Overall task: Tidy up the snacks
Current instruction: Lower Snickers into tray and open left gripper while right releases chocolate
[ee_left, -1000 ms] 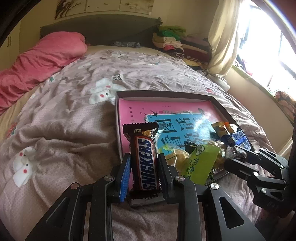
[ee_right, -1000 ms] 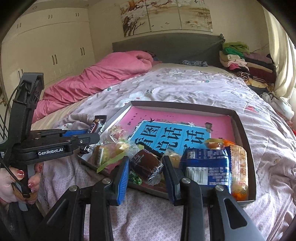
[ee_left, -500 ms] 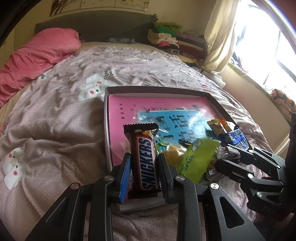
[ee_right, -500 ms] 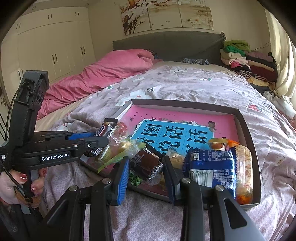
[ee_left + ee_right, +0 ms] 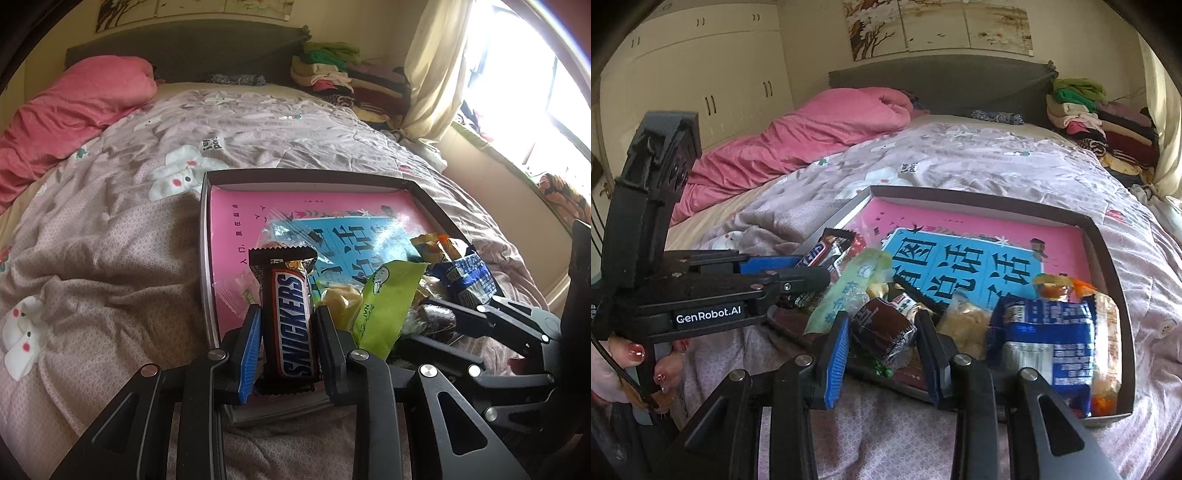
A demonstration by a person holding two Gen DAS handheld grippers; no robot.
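Left gripper [image 5: 288,328] clamped tight on a Snickers bar [image 5: 293,317], jaws pressing both long sides. Bar pointing straight away from the camera, crimped far end poking out past the jaws, sitting over the near left corner of the tray [image 5: 428,195]. Seen from the right wrist camera too: same gripper [image 5: 812,273] coming in from the left, held by a hand [image 5: 624,365] with painted nails, bar [image 5: 827,254] sticking out over the tray's left rim.

Right gripper [image 5: 882,332] squeezed onto a small dark brown snack pack [image 5: 882,328], wrapper pinched between the jaws and a bit crumpled, right above the near edge of the tray [image 5: 1108,243]. Showing up in the left view as well [image 5: 443,317], low on the right, dark pack [image 5: 436,317] at its tips.

Rest of the pile bunched along the near side of the tray: green packet [image 5: 384,302] just right of the Snickers, leaning on a yellowish snack [image 5: 340,299]; blue packet [image 5: 1049,332] right beside the right gripper's jaws, with an orange-and-clear packet [image 5: 1104,332] against the tray's right wall. Clear wrapper [image 5: 291,232] lying just beyond the bar's far end. Far half of the tray showing only the pink and blue printed bottom.

Tray sitting on a bed [image 5: 110,240] with a bunny-print cover, pink blanket [image 5: 812,129] heaped near the headboard, folded clothes [image 5: 1086,110] stacked in the far corner.
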